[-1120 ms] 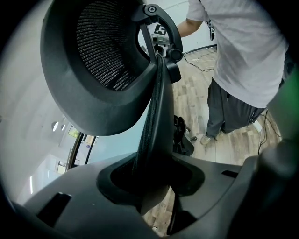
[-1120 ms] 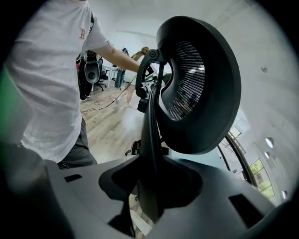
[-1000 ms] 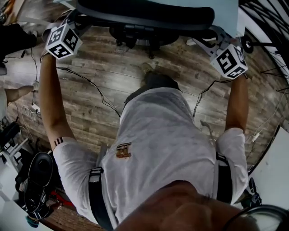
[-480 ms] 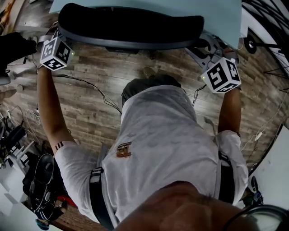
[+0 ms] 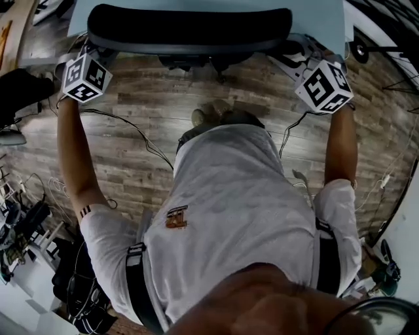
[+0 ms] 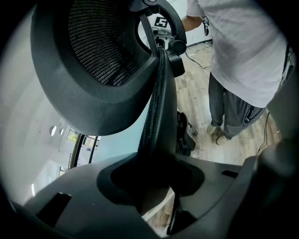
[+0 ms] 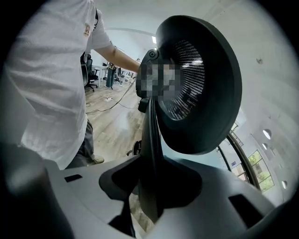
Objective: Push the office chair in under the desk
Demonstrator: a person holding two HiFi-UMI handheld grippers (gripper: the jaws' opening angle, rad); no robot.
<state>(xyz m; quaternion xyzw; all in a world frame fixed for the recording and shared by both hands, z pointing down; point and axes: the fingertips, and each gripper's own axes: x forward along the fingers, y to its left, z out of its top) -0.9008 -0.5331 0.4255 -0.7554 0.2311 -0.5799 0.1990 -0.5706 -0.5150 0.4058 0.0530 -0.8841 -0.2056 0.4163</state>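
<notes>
Two hand-held grippers [image 6: 159, 186] [image 7: 152, 186], clamped on chair backrest [image 5: 190, 26]

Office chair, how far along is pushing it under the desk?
Done: the left gripper and right gripper each clamp a side edge of the office chair backrest. In hand: the backrest sits by the desk edge, seat apparently under it. Left: perhaps a final nudge, then release.
</notes>
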